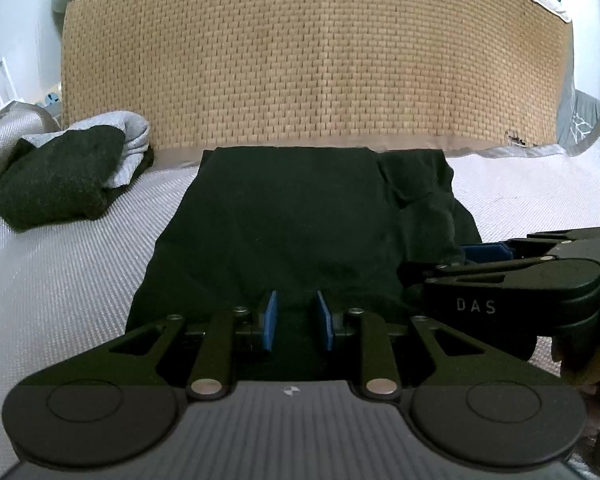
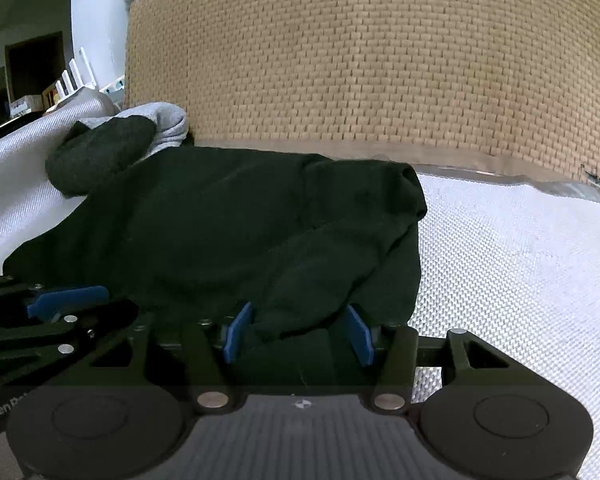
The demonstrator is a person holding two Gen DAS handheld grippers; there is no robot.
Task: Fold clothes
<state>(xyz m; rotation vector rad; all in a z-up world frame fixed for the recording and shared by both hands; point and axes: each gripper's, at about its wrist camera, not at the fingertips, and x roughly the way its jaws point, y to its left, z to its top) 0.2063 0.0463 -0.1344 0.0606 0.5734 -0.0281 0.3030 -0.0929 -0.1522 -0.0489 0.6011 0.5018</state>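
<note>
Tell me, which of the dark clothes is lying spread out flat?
The big dark garment in the middle, right before the grippers. The other dark piece sits bunched up at the left with grey cloth.

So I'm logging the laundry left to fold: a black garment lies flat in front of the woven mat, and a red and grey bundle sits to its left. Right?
Not quite. The bundle left of the black garment is dark green and grey, not red and grey; the left wrist view shows it clearly. The rest stands: the garment lies in front of the woven mat.
</note>
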